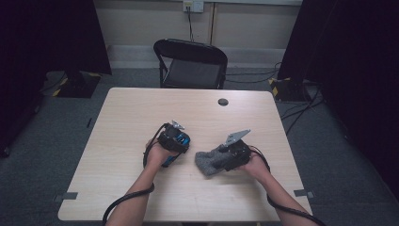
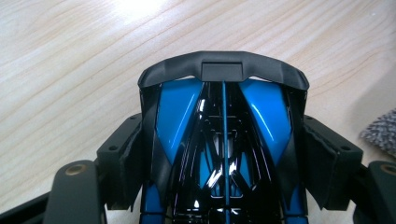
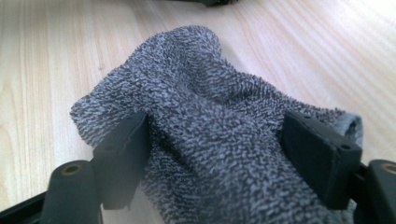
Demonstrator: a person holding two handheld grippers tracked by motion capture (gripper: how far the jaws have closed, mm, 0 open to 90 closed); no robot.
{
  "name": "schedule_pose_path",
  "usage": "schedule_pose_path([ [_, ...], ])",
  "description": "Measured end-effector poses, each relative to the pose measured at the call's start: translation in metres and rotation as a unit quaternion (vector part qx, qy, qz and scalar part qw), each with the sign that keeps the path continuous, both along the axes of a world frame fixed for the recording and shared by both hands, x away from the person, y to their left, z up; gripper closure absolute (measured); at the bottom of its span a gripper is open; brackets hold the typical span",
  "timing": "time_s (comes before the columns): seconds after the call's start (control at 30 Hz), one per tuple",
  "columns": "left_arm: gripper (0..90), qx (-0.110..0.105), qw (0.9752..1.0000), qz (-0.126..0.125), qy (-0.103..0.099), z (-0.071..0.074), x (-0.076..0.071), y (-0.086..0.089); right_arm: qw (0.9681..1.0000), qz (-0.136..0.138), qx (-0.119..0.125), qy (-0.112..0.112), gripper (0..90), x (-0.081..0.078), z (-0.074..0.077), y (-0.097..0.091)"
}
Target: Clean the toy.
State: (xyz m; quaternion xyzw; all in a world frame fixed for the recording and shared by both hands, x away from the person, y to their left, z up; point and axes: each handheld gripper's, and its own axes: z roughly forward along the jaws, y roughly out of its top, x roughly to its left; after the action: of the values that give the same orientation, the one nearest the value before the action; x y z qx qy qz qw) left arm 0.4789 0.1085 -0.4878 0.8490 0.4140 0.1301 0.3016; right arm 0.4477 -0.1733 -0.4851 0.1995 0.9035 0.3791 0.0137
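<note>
Pale wood table (image 1: 141,122) in a dim room, empty folding chair (image 1: 190,63) behind it: a toy car in one gripper, a grey cloth in the other.

High view: the left gripper (image 1: 175,139) holds the blue and black toy car (image 1: 181,139) just left of centre; the right gripper (image 1: 234,155) sits on the grey cloth (image 1: 209,162), which lies bunched to the car's right, near it but apart, so the right hand is the nearer to the cloth (both forearms enter from the bottom edge, wrists low). Left gripper view: the car (image 2: 224,135) points away along the jaws, its long axis in line with them, the pads pressed on its flanks; a corner of cloth (image 2: 383,133) shows at the right. Right gripper view: the cloth (image 3: 215,140) is heaped between the jaws, pinched on both sides.
</note>
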Motion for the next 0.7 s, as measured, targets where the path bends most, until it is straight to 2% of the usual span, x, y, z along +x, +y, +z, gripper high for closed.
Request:
schedule_pose_path([
  [0.1, 25.8, -0.009, 1.0000, 0.003, 0.002, 0.004, -0.001, 0.005, 1.0000, 0.003, -0.003, -0.006, 23.3, 0.001, 0.008, 0.001],
  [0.2, 25.8, -0.014, 0.9999, 0.004, 0.004, 0.005, -0.004, 0.009, 0.9999, -0.001, 0.016, -0.003, 24.0, 0.003, 0.014, 0.001],
  [0.33, 25.8, -0.027, 0.9996, 0.000, 0.008, 0.009, -0.008, 0.012, 0.9997, 0.014, -0.018, 0.002, 25.1, 0.001, 0.006, 0.005],
  [0.37, 25.8, -0.031, 0.9995, 0.000, 0.007, 0.009, -0.009, 0.012, 0.9994, 0.020, -0.027, -0.003, 26.0, -0.001, 0.002, 0.006],
  [0.43, 25.8, -0.037, 0.9993, -0.003, 0.008, 0.012, -0.011, 0.012, 0.9996, 0.014, -0.023, -0.004, 29.9, -0.002, -0.003, 0.006],
  [0.5, 25.8, -0.045, 0.9989, -0.005, 0.010, 0.014, -0.013, 0.012, 0.9998, 0.008, -0.016, 0.000, 38.9, -0.001, -0.004, 0.004],
  [0.57, 25.8, -0.049, 0.9987, -0.005, 0.007, 0.017, -0.014, 0.012, 0.9998, 0.002, -0.020, 0.007, 61.8, -0.001, -0.001, 0.001],
  [0.63, 25.8, -0.054, 0.9985, -0.009, 0.008, 0.020, -0.016, 0.012, 0.9994, -0.011, -0.022, 0.023, 69.9, 0.001, 0.001, 0.002],
  [0.7, 25.8, -0.054, 0.9984, -0.017, 0.005, 0.024, -0.018, 0.010, 0.9991, -0.016, -0.023, 0.032, 73.2, 0.002, 0.003, 0.002],
])
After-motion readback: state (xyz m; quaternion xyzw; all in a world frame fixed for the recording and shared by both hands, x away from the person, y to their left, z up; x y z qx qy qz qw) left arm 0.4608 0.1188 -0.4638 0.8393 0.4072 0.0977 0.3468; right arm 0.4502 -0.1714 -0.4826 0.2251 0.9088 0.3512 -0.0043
